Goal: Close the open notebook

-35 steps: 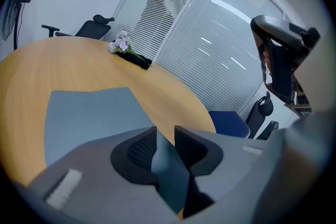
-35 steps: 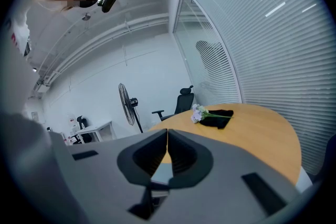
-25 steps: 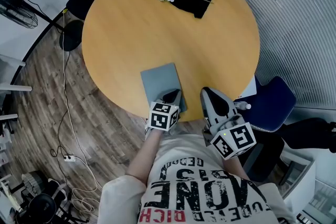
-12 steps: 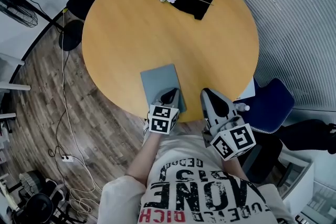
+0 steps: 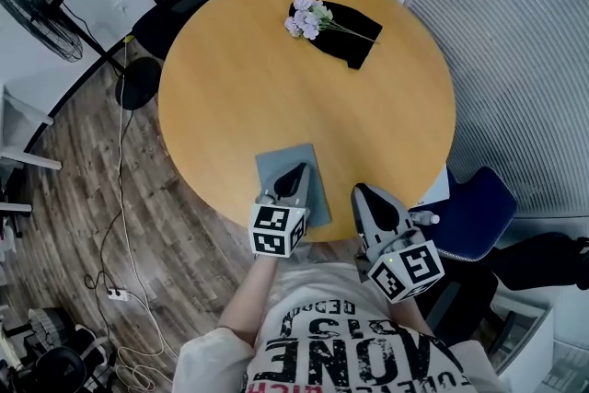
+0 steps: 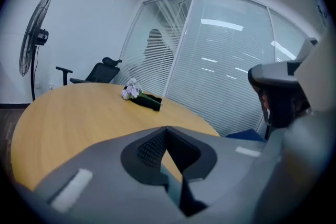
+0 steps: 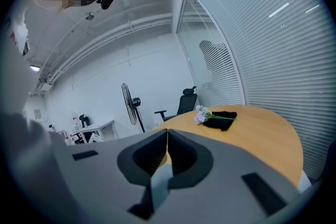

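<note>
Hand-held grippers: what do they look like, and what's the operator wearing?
The left hand-held gripper and right hand-held gripper match: grey bodies, dark tapered jaws, a white cube with black square markers at the rear. No cables show. White T-shirt, black lettering.

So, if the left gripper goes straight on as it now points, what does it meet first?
Probably the bare table top beyond the grey notebook, short of the flowers; depth is unclear.
</note>
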`<state>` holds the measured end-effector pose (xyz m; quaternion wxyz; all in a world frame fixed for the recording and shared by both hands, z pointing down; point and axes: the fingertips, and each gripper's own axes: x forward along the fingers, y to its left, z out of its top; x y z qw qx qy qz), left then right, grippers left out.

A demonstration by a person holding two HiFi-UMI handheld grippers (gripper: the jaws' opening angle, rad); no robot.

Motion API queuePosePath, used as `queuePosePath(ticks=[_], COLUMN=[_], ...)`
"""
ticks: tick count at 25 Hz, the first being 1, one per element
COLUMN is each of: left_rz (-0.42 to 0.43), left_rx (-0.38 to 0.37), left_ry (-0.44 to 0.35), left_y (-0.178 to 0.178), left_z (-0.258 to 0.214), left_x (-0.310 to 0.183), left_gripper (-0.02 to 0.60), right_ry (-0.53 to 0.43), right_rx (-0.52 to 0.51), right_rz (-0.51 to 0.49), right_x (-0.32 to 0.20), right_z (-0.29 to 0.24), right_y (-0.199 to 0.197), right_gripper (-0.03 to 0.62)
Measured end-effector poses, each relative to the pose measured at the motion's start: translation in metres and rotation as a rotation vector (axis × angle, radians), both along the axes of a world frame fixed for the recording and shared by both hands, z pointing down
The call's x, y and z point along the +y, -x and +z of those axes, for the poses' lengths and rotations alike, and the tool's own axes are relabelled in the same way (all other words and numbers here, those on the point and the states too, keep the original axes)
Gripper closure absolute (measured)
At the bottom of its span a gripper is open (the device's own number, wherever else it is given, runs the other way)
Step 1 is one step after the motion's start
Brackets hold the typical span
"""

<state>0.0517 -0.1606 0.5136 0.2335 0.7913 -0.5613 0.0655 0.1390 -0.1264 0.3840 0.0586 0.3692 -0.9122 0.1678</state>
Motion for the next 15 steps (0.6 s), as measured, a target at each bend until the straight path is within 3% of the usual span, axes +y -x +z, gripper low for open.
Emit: queuePosePath(ticks=[8, 15], left_rz=[-0.033, -0.039], left_rx=[0.001, -0.01], left_ry=[-0.137, -0.198], left_y=[0.019, 0.032], left_z=[-0.066, -0.092], left_x=[-0.005, -0.002], left_gripper=[0.571, 0.571], right_ry=[-0.021, -0.04], right_rx=[-0.018, -0.018], right_rz=[-0.014, -0.012], right_x=[-0.001, 0.0], right_z=[-0.01, -0.013], right_y=[0.005, 0.008], right_gripper=[0.582, 0.582])
